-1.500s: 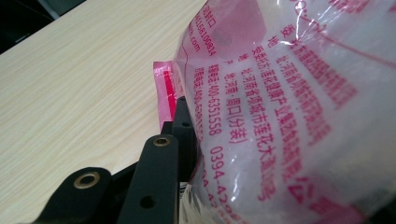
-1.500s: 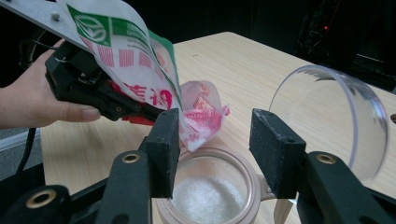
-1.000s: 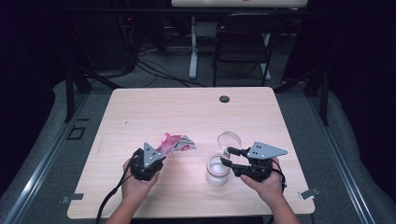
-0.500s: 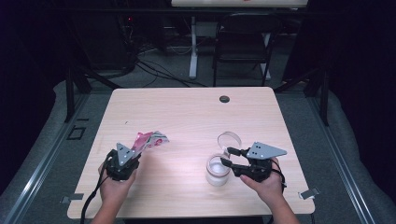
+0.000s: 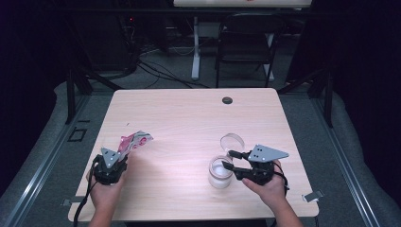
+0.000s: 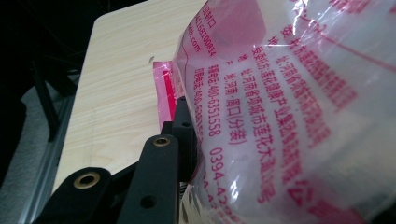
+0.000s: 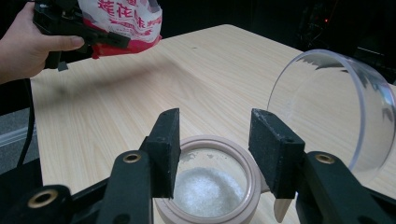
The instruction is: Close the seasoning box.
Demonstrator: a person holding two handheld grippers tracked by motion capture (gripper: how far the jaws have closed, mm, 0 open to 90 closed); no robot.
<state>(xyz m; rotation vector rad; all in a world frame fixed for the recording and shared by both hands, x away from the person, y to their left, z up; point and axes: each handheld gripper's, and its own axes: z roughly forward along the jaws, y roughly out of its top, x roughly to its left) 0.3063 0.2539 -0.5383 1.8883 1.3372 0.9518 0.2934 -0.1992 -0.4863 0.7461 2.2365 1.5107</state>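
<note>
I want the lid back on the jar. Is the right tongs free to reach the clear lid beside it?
Probably yes: the right tongs stand open and empty over the jar, and the clear lid lies right beside it, nothing between.

A dim lab or recording studio.
A pale wooden counter (image 5: 189, 127) is standing on grey carpet, with black cables (image 5: 156, 71) trailing past a dark folding chair (image 5: 246, 47) behind.

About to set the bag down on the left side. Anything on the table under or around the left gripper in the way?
Nothing visible: the table around the left gripper and its bag looks bare. The jar and lid sit far right.
</note>
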